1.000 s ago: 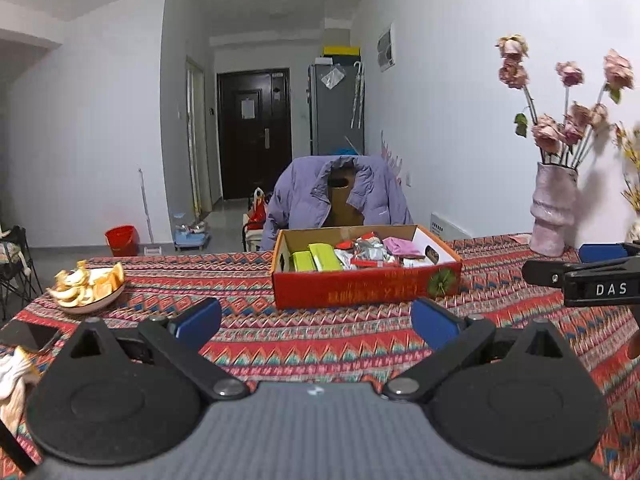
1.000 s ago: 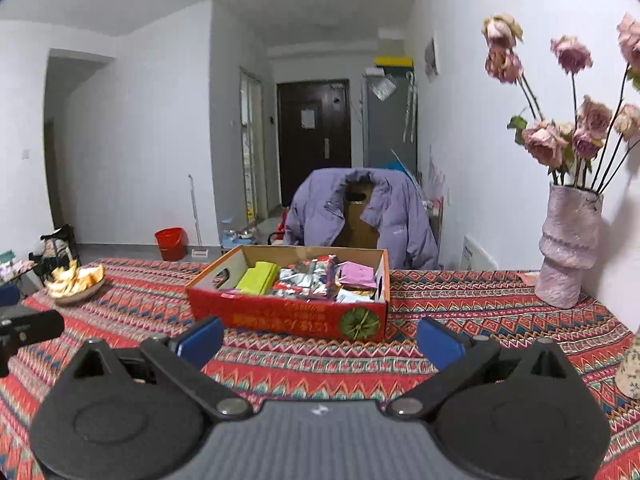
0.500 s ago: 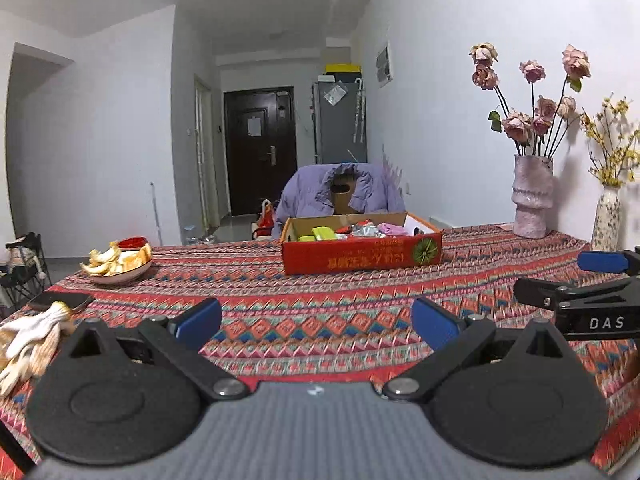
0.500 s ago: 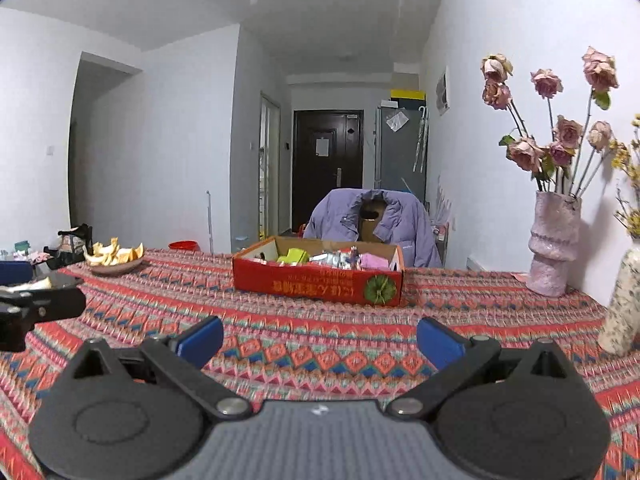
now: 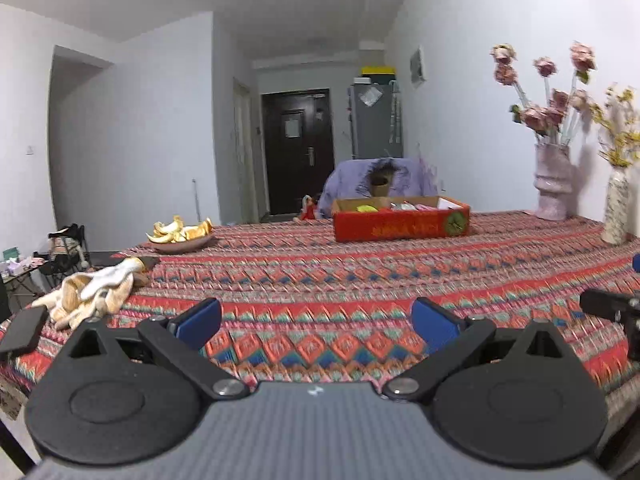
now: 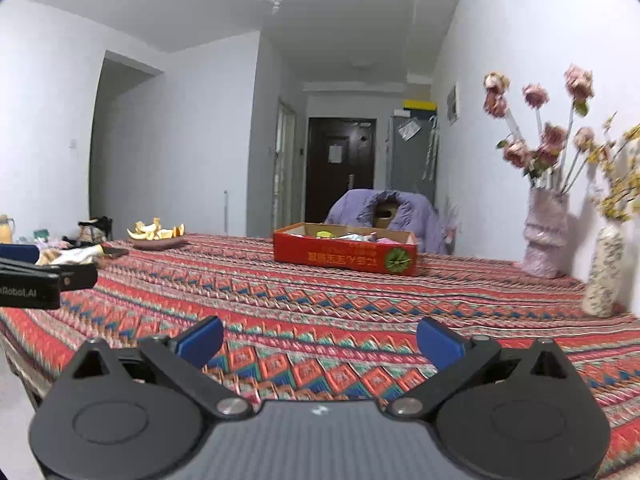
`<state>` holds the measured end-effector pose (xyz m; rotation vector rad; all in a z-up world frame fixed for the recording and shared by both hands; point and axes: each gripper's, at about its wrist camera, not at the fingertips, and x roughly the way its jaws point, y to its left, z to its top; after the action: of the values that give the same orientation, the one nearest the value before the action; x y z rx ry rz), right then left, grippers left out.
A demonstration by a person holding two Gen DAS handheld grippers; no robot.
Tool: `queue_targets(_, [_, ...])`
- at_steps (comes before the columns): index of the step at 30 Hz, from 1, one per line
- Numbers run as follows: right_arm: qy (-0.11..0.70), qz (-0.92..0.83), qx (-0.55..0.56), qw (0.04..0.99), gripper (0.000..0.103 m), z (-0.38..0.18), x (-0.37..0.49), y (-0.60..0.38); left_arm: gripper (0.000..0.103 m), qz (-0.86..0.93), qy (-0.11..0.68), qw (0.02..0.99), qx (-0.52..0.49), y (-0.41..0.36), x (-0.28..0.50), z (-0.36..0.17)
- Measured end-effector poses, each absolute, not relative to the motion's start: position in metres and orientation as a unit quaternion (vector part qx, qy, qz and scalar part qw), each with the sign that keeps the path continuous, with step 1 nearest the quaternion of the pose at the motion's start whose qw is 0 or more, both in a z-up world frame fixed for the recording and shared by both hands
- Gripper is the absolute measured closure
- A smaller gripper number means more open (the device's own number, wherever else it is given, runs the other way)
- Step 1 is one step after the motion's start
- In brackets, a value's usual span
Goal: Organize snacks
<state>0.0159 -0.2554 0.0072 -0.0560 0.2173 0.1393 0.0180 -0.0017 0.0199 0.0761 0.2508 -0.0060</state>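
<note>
A red cardboard box (image 5: 401, 225) holding several snack packets stands at the far side of the patterned tablecloth (image 5: 340, 280); it also shows in the right wrist view (image 6: 345, 256). My left gripper (image 5: 316, 326) is open and empty, low over the near table edge, far from the box. My right gripper (image 6: 319, 342) is open and empty too, also near the front edge. The right gripper's finger shows at the right edge of the left view (image 5: 608, 308). The left gripper shows at the left of the right view (image 6: 44, 276).
A plate of orange peels (image 5: 180, 236) sits far left. White gloves (image 5: 94, 290) and a phone (image 5: 24, 330) lie at the left edge. A pink vase of dried roses (image 5: 554, 184) and a speckled vase (image 5: 616, 208) stand right. A chair with a purple jacket (image 5: 380, 184) is behind the box.
Both grippers have pulled back from the box toward the near table edge and dropped lower. The box now looks much smaller and farther. Both stay open.
</note>
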Motion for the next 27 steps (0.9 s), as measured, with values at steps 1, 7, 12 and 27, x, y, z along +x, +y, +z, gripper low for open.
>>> queue_targets(1, [0.106, 0.064, -0.025, 0.992, 0.000, 0.005, 0.008, -0.254, 0.000, -0.002, 0.123, 0.992, 0.041, -0.001, 0.012, 0.016])
queue_targets(7, [0.108, 0.080, -0.017, 0.991, 0.000, -0.003, -0.018, -0.251, 0.000, -0.014, 0.103, 0.993, 0.054, -0.008, -0.004, 0.017])
queue_targets(12, [0.113, 0.081, -0.008, 0.990, 0.000, 0.000, -0.012, -0.255, 0.000, -0.013, 0.096, 0.994, 0.054, -0.009, -0.007, 0.020])
queue_targets(27, [0.117, 0.077, 0.000, 0.990, 0.000, -0.003, -0.011, -0.256, 0.000, -0.017, 0.115, 0.992, 0.051, -0.008, -0.001, 0.012])
